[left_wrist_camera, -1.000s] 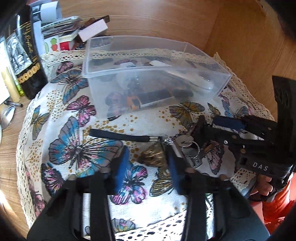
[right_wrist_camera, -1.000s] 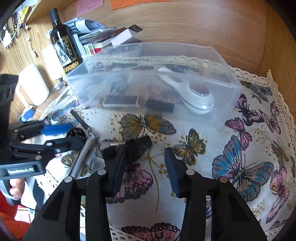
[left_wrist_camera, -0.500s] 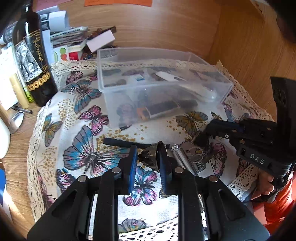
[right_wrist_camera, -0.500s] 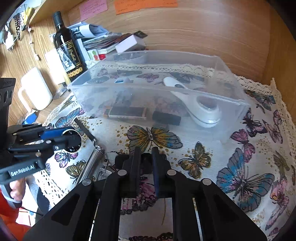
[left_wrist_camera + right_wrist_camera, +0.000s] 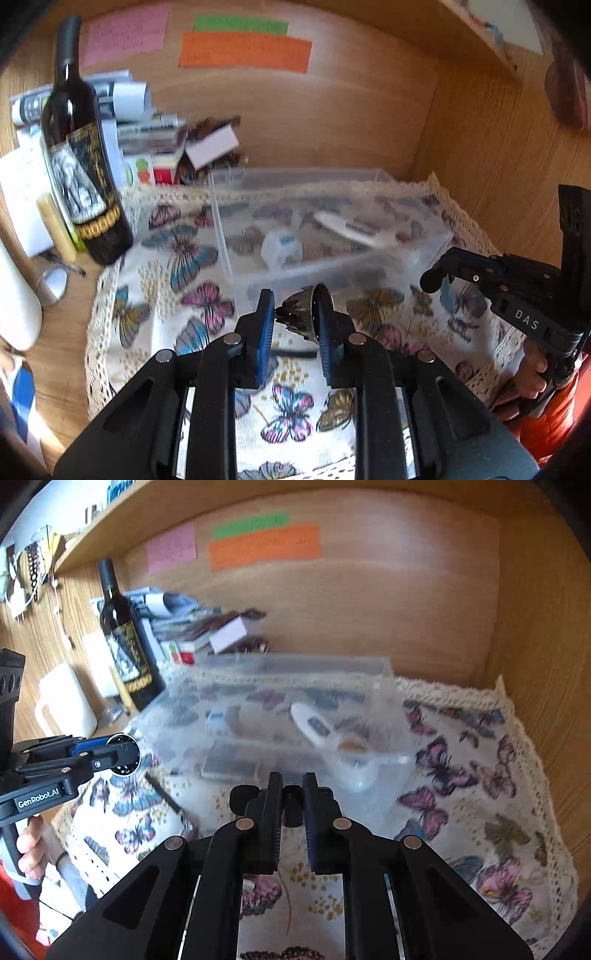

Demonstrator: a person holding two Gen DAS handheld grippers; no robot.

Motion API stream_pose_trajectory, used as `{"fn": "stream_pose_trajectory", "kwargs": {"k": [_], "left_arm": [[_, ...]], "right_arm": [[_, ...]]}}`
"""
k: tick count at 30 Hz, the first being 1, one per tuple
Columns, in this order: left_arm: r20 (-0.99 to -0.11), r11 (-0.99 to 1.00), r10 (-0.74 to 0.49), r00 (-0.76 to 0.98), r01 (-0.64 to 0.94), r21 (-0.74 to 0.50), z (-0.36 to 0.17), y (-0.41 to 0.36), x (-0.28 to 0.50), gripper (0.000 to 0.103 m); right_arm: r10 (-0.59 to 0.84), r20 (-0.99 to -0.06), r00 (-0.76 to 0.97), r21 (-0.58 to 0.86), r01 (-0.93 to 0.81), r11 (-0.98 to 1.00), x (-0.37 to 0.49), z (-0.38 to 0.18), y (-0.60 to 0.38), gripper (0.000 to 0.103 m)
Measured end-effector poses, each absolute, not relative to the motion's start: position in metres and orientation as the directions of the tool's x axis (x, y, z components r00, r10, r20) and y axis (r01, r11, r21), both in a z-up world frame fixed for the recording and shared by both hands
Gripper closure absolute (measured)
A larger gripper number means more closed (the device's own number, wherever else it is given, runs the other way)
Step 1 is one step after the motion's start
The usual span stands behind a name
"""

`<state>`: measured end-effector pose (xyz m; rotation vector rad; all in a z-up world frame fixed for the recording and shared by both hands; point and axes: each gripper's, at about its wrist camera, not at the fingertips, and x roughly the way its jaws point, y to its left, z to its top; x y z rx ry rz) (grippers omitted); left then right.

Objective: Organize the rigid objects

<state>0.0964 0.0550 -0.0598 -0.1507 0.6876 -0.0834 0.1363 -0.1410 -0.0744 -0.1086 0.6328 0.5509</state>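
Observation:
My left gripper (image 5: 293, 314) is shut on a brass-coloured keychain ornament (image 5: 301, 314), lifted above the butterfly cloth; its black strap (image 5: 295, 353) hangs below. My right gripper (image 5: 292, 794) is shut on a black key fob (image 5: 240, 799) of the same key bunch, also raised. A clear plastic box (image 5: 325, 229) stands just beyond both grippers and holds a white device (image 5: 310, 723), a small white bottle (image 5: 282, 249) and dark flat items. The right gripper also shows in the left wrist view (image 5: 439, 275), the left one in the right wrist view (image 5: 122, 755).
A dark wine bottle (image 5: 81, 177) stands at the left, with stacked papers and boxes (image 5: 155, 144) behind it. A white jug (image 5: 66, 705) is further left. Wooden walls close the back and the right. The lace-edged butterfly cloth (image 5: 480, 775) covers the table.
Both grippers closed on the key bunch, then lifted it off the cloth and moved toward the clear box.

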Motion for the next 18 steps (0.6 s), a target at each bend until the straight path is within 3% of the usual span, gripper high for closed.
{"fn": "stream_pose_trajectory", "kwargs": {"k": [10,18], "left_arm": [[-0.602,0.987,-0.106,0.791,0.008,-0.163,-0.048,0.056,0.129,0.081],[-0.65,0.987,-0.098,0.754,-0.008,-0.158,-0.065,0.056,0.159,0.081]], "right_arm": [[0.47,-0.512,0.719,0.057,-0.517,0.854,0.157,-0.046,-0.131,0.093],[0.433,-0.581,0.689,0.028,-0.515,0.857,0.189,-0.068,-0.11,0.093]]}}
